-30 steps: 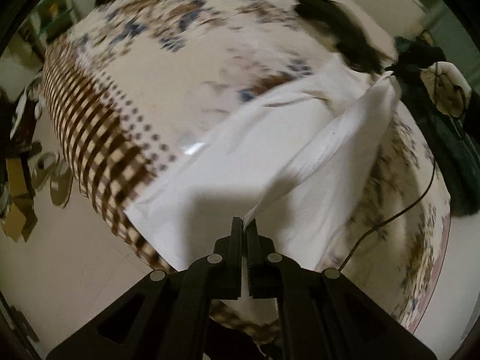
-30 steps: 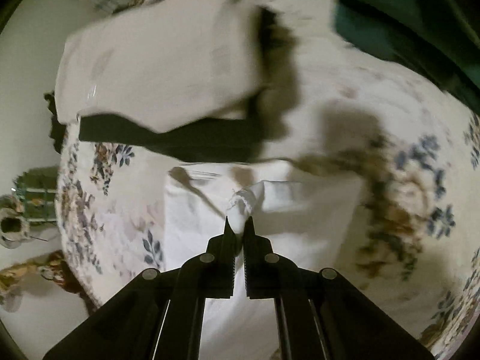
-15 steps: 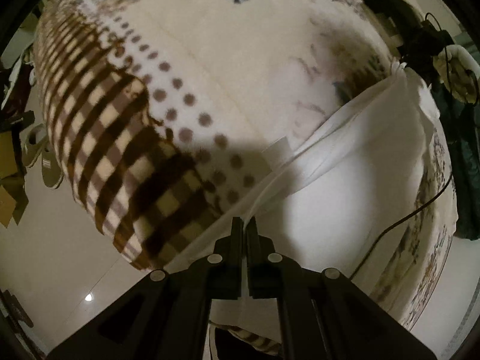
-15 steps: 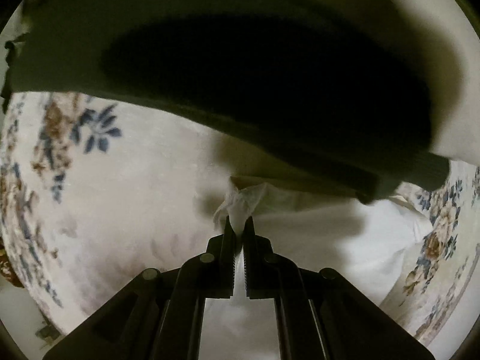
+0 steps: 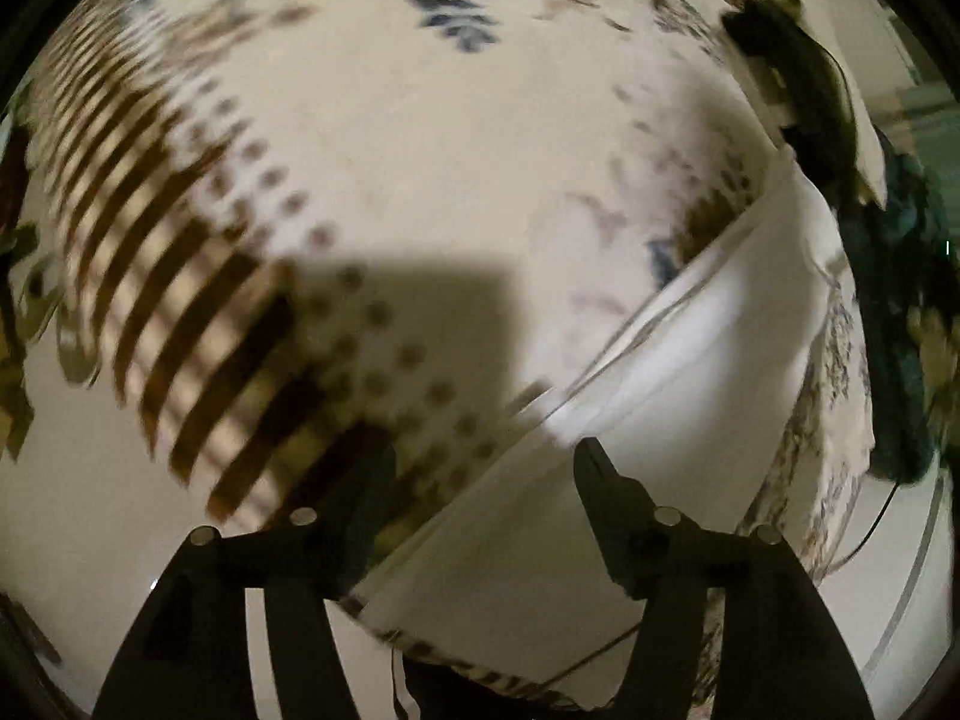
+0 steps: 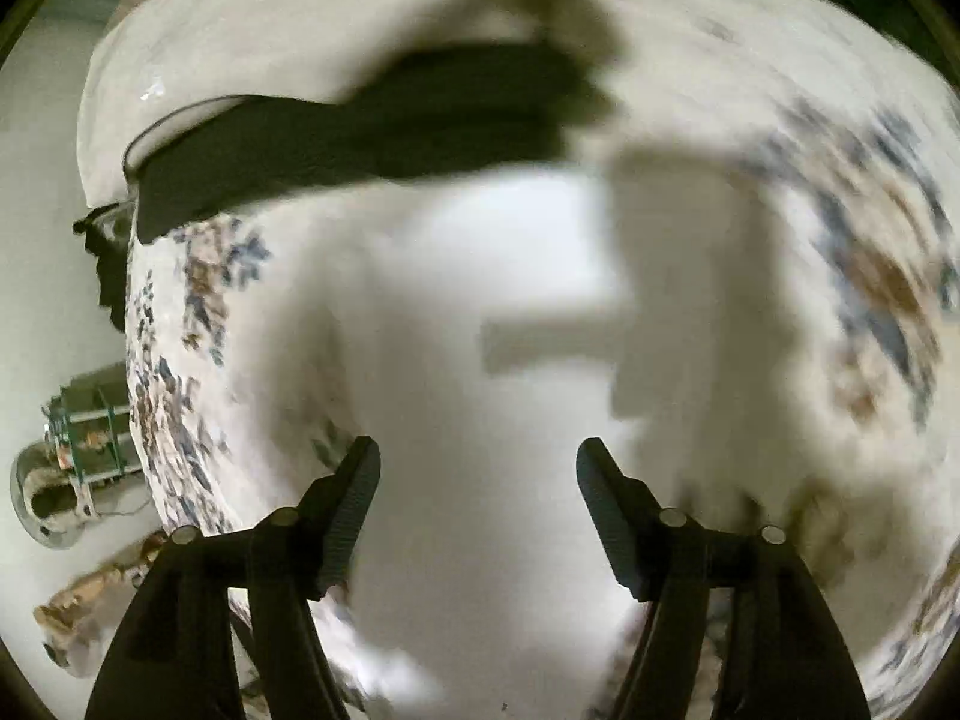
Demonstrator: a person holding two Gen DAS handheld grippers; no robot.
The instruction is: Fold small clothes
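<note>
A white garment [image 5: 690, 372] lies flat in a folded strip on the floral blanket [image 5: 420, 138], running from lower middle to upper right in the left wrist view. My left gripper [image 5: 480, 462] is open and empty over its near end. In the right wrist view the same white garment [image 6: 480, 420] fills the middle, blurred. My right gripper [image 6: 478, 462] is open and empty above it.
A black garment [image 6: 336, 144] and a pale pillow [image 6: 288, 30] lie beyond the white one. A dark green cloth [image 5: 900, 312] and a black cable [image 5: 870, 534] are at the bed's right edge. The blanket's brown checked border [image 5: 180, 312] hangs off the left; floor below.
Both grippers were shut on the white garment's corners; they have carried it over, laid it down and opened. The garment now lies folded on the blanket.
</note>
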